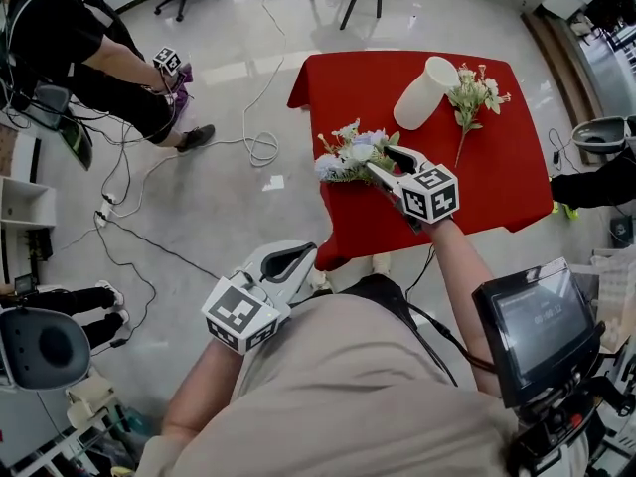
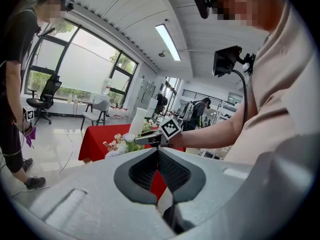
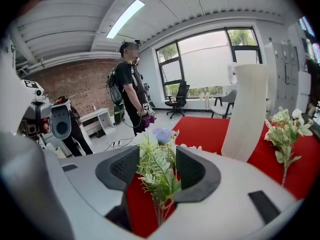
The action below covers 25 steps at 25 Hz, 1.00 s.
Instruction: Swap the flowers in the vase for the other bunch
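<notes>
right jaws: the right gripper [image 3: 156,156] is partly open, with its pads standing off either side of the leafy stems; as far as I can see nothing's pinched, the greenery just sits in the gap
blue-and-white bunch [image 1: 348,155]: lies on the red table [image 1: 497,177] near its left edge, blooms pointing away from the jaws; my guess is it's the old bunch, parked there so the vase is free
vase [image 1: 425,92]: white and standing towards the back of the table; the mouth looks empty from the head view; well apart from the right jaws
cream bunch [image 1: 475,95]: lies flat just beside the vase on its right, stem trailing towards the person; probably left there as the next thing to pick, pretty handy spot tbh
right arm: reaches forward over the near edge of the table with the gripper tipped a bit down at the cloth; it's low enough that the blue-and-white bunch looks to rest on the table rather than hang
left jaws: the left gripper [image 2: 158,151] has its tips together and nothing between them
left arm: tucked back by the person's waist, off the table, gripper aimed roughly at the table; looks like it's just idling and keeping clear
where it's at: I'd say the vase is emptied and the new bunch isn't in yet
</notes>
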Each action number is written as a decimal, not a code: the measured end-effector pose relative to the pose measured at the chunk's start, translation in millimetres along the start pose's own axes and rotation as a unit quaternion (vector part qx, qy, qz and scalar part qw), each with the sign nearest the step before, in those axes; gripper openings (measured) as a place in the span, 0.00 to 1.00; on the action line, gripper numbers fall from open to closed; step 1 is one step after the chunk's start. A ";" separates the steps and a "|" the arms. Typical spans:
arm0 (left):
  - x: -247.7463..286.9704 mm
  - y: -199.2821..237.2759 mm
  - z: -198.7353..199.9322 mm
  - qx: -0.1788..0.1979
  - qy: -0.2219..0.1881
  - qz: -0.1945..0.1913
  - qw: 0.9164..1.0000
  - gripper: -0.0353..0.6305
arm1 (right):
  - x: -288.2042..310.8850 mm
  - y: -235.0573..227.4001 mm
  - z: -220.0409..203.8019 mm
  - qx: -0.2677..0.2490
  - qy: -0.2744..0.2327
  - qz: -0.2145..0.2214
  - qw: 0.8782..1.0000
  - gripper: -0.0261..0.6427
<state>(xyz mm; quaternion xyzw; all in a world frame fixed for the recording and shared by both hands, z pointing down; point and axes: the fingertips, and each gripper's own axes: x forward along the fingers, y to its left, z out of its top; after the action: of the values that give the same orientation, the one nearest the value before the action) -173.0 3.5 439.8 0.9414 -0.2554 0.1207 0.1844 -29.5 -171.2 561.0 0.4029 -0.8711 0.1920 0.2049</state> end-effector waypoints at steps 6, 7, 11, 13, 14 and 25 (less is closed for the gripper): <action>12.1 -9.1 6.1 0.013 0.000 -0.020 1.000 0.06 | -15.7 5.3 2.9 -0.024 0.002 -0.006 1.000 0.39; 14.5 -10.6 6.7 0.014 0.001 -0.023 1.000 0.06 | -19.2 5.5 2.9 -0.023 0.001 -0.006 1.000 0.39; 25.0 -18.2 8.3 0.017 0.004 -0.031 0.999 0.06 | -35.6 5.1 6.5 -0.014 -0.009 -0.006 1.000 0.39; 31.1 -22.6 10.2 0.019 0.005 -0.035 0.999 0.06 | -44.9 3.9 11.5 -0.011 -0.016 -0.006 1.000 0.39; 34.2 -24.8 11.6 0.020 0.005 -0.038 0.999 0.06 | -49.9 3.3 13.8 -0.010 -0.019 -0.007 1.000 0.39; 75.0 -52.8 26.1 0.028 0.009 -0.060 0.998 0.06 | -114.9 -2.9 29.2 -0.017 -0.039 -0.019 0.999 0.36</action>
<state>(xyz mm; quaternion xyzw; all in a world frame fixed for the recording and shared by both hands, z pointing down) -78.7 2.4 425.2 0.9587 -0.1933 0.1246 0.1672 34.8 -116.0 478.0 0.4230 -0.8736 0.1580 0.1814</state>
